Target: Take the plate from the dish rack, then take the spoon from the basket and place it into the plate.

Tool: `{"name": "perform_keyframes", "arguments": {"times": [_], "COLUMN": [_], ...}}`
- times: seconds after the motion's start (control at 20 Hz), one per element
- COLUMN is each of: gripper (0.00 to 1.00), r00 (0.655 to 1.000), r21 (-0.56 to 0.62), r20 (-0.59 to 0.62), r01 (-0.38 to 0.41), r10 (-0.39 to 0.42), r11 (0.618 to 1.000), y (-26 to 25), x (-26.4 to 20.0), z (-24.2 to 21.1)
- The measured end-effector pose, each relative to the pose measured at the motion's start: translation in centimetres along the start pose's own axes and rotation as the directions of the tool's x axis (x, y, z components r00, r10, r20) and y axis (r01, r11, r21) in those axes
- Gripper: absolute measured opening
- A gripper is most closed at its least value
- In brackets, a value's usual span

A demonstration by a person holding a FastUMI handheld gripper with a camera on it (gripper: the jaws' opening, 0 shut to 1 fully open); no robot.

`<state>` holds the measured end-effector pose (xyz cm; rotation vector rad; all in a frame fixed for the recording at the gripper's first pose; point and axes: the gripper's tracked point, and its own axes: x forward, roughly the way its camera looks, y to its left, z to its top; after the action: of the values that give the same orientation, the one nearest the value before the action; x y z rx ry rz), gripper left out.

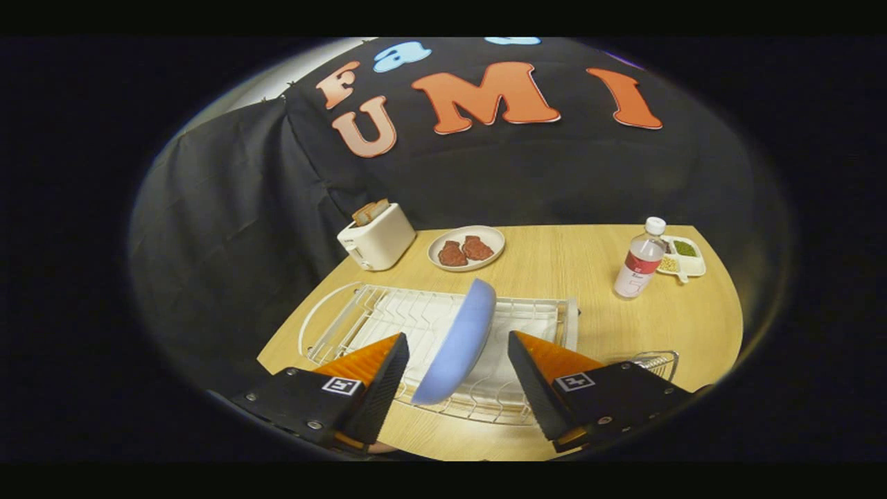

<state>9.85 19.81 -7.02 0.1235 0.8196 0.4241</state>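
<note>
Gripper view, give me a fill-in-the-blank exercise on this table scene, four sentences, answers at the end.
1. The blue plate stands on edge in the white dish ____.
2. The claw is ____, one finger on each side of the plate, neither touching it.
3. The toaster holds slices of ____.
4. The bottle beside the divided dish has a ____ cap.

Missing words: rack; open; bread; white

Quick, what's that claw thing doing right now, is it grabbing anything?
Gripper: open, holding nothing; the blue plate stands on edge in the dish rack between its fingers, untouched.
</note>
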Motion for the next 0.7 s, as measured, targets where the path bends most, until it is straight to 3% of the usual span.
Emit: {"name": "perform_keyframes", "arguments": {"times": [0.5, 0.7], "gripper": [0.58, 0.55], "r00": [0.979, 0.966], "r21": [-0.057, -0.101], "r20": [-0.153, -0.167], "r01": [0.13, 0.181], "r10": [-0.137, -0.196], "r11": [0.99, 0.978], "y": [-0.3, -0.7], "x": [4.1, 4.4], "z": [-2.5, -2.9]}}
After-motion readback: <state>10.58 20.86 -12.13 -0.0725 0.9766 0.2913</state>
